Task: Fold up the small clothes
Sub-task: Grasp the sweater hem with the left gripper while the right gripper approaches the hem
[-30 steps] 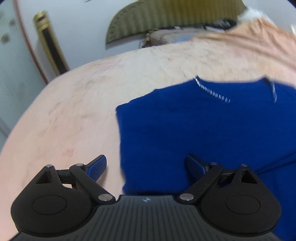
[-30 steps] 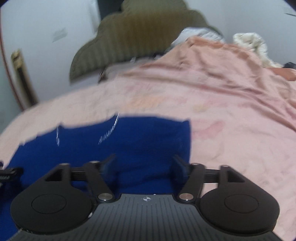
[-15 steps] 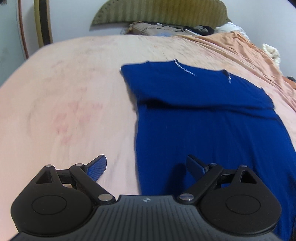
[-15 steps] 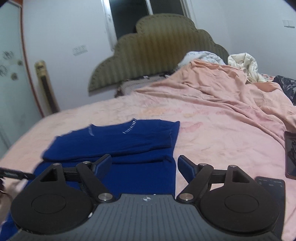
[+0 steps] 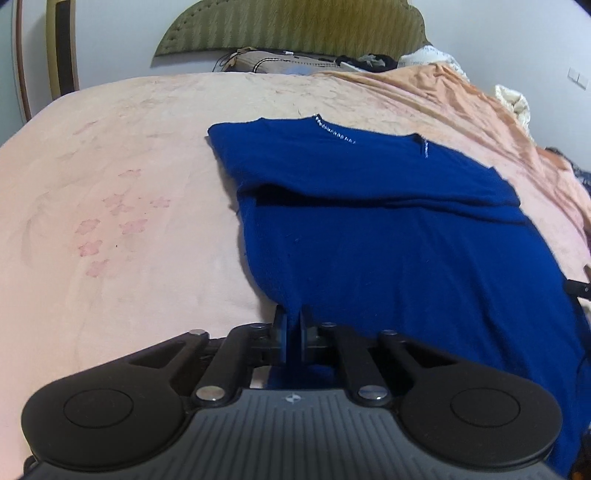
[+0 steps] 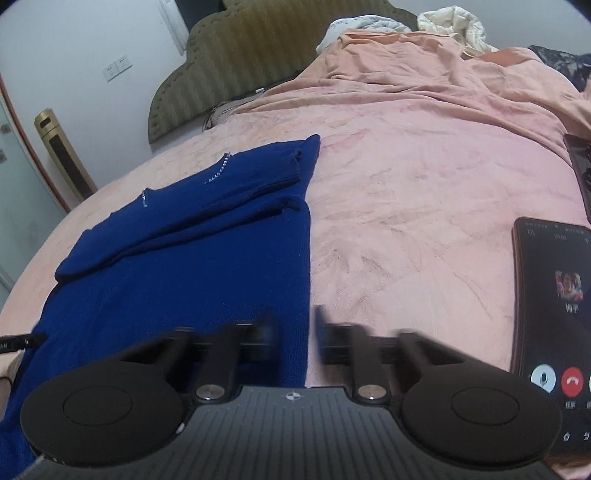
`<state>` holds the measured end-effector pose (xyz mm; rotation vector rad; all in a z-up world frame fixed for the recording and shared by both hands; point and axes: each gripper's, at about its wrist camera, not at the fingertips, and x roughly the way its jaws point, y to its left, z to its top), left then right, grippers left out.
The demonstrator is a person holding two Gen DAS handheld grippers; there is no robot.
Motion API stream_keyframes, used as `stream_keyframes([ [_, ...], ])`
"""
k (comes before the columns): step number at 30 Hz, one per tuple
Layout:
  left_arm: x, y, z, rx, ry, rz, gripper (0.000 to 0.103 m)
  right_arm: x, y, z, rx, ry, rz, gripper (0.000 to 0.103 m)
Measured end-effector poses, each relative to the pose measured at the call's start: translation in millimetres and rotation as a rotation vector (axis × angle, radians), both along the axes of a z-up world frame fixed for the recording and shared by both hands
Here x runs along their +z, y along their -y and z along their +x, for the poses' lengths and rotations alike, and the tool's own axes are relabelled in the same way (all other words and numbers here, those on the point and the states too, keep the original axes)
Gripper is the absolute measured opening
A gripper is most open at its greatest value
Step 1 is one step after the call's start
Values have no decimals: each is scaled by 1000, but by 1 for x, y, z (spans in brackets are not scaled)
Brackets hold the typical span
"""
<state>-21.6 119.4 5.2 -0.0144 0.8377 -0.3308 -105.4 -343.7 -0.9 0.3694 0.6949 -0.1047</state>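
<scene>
A blue knit sweater [image 5: 388, 236] lies flat on the pink bed, sleeves folded across its chest, neckline toward the headboard. It also shows in the right wrist view [image 6: 184, 266]. My left gripper [image 5: 292, 332] is shut on the sweater's near left hem corner. My right gripper [image 6: 293, 332] straddles the sweater's near right hem edge; its fingers are blurred with motion and a narrow gap still shows between them.
A phone [image 6: 550, 332] with a lit call screen lies on the bed right of my right gripper. A crumpled peach blanket [image 6: 424, 74] is heaped toward the headboard [image 5: 288, 29]. A gold floor fan [image 6: 62, 158] stands at the left wall.
Both grippers drew back from the neckline to the sweater's hem. The left gripper shut on the hem corner. The right gripper's fingers have come much closer together.
</scene>
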Motion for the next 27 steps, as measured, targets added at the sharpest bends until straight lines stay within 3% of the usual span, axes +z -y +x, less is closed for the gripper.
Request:
stream_keyframes([
  [7,34,-2,-2,28,129,-33,5,27,-6,3,25,95,-71,4],
  [13,37,16,32,59,220,108,5,43,-12,42,50,120,-195,3],
  [16,25,20,52,70,188,144,5,42,-13,63,37,120,-254,3],
  [19,14,19,61,77,136,152,8,34,-7,79,23,90,-246,4],
  [21,13,15,56,85,116,149,10,28,-5,80,-3,62,-235,16],
  [24,16,7,42,91,104,146,19,31,-7,62,-29,77,-235,28],
  [25,17,3,36,101,96,145,31,34,-9,53,-26,86,-235,34],
  [26,18,0,29,111,94,141,45,36,-13,43,-21,94,-235,35],
  [27,19,-3,22,114,96,138,51,39,-18,34,-7,101,-230,33],
])
